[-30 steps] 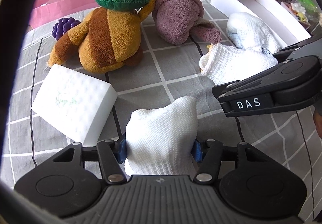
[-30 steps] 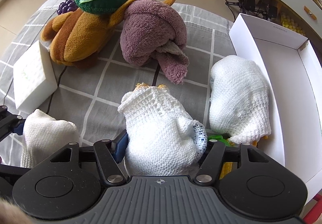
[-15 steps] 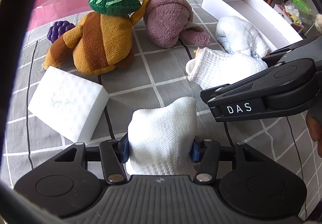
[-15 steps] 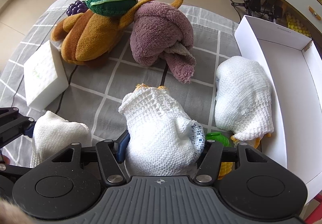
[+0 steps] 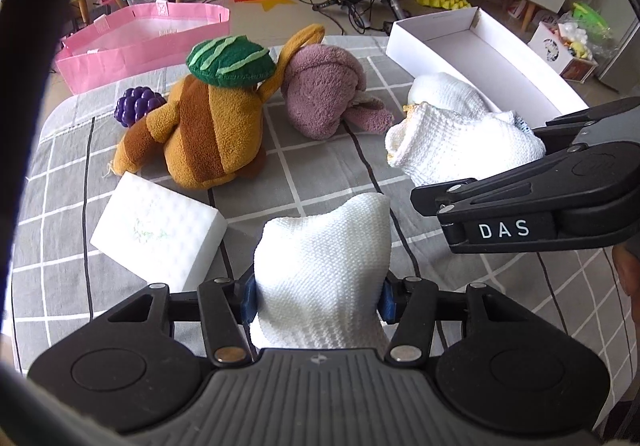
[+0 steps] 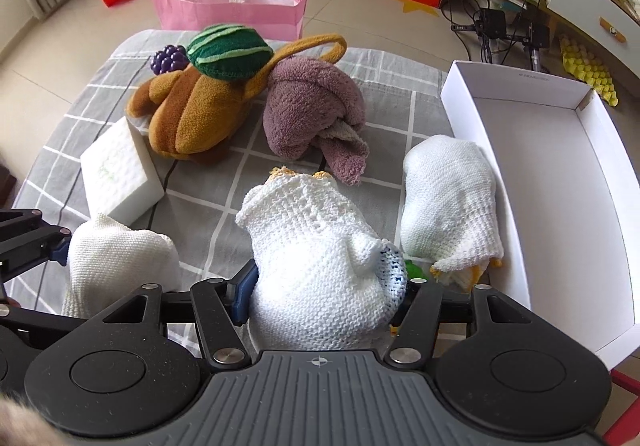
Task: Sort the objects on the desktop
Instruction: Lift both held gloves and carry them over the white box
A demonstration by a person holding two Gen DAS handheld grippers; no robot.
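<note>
A white cloth (image 5: 322, 266) is clamped between the blue pads of the left gripper (image 5: 318, 292), its loose end standing up above the checked tablecloth (image 5: 312, 173). A second knitted cloth (image 6: 316, 266), white with a yellow trim at its far edge, is pinched in the same way by the right gripper (image 6: 324, 288); in the left view it is seen raised beside the right gripper's dark body. Both pairs of jaws are closed onto fabric, with only the thickness of the cloth between the pads.

A third knitted cloth (image 6: 450, 205) is left lying on the tablecloth, its right side touching the long wall of the white box (image 6: 480, 149). A green item is partly hidden between this cloth and the right gripper, too covered to be identified. The box is open at the top and its interior is unobstructed.

A white sponge block (image 5: 160, 230) is set just left of the left gripper. Beyond it, a brown plush toy (image 5: 208, 137) with a green striped cap (image 5: 230, 61) is found near the far edge, a purple grape cluster (image 5: 138, 105) beside it and a mauve rolled towel (image 5: 326, 97) against its right side. A strip of bare tablecloth is left between the plush group and the held cloths. A pink bag (image 5: 140, 41) stands past the far edge of the table.
</note>
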